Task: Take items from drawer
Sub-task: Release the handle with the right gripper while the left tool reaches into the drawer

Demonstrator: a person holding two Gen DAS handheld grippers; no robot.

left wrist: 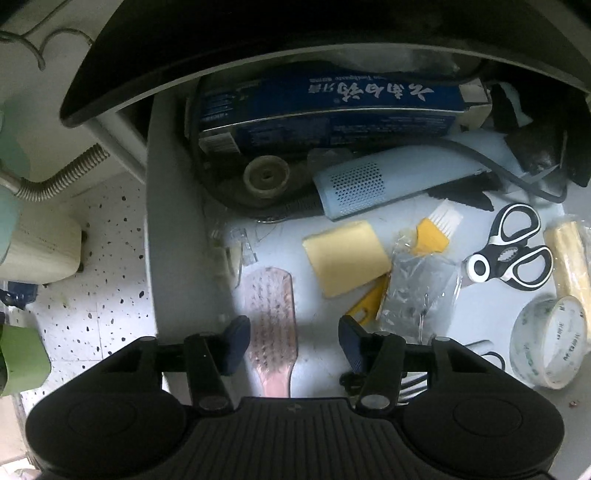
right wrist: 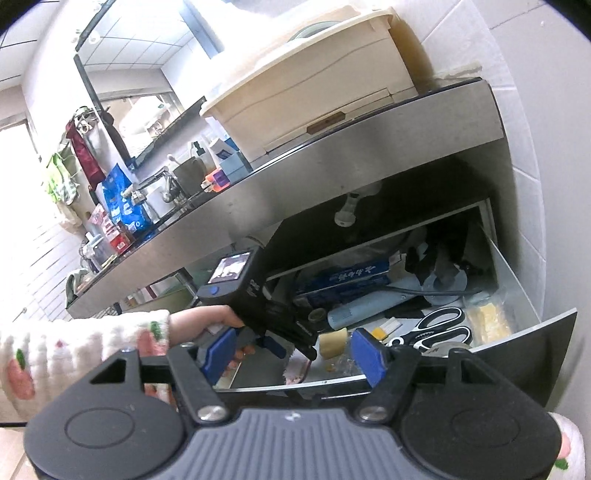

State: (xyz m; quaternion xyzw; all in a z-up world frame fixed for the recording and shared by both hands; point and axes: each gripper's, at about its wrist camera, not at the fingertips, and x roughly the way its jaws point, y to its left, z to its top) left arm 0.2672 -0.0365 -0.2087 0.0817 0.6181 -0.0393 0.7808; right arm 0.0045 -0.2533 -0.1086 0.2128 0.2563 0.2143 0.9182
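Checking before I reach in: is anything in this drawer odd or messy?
Yes. The drawer is a loose jumble: scissors lie beside a tape roll, and a black cable crosses the pale blue device.

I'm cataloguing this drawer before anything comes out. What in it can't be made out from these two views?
- Back of the open white drawer: left wrist view, shadowed under the black countertop edge.
- Pink bristle brush handle: left wrist view, cut off by the left gripper body.
- Clear tape roll lettering: too small.
- Drawer's left half: right wrist view, hidden behind the left gripper.
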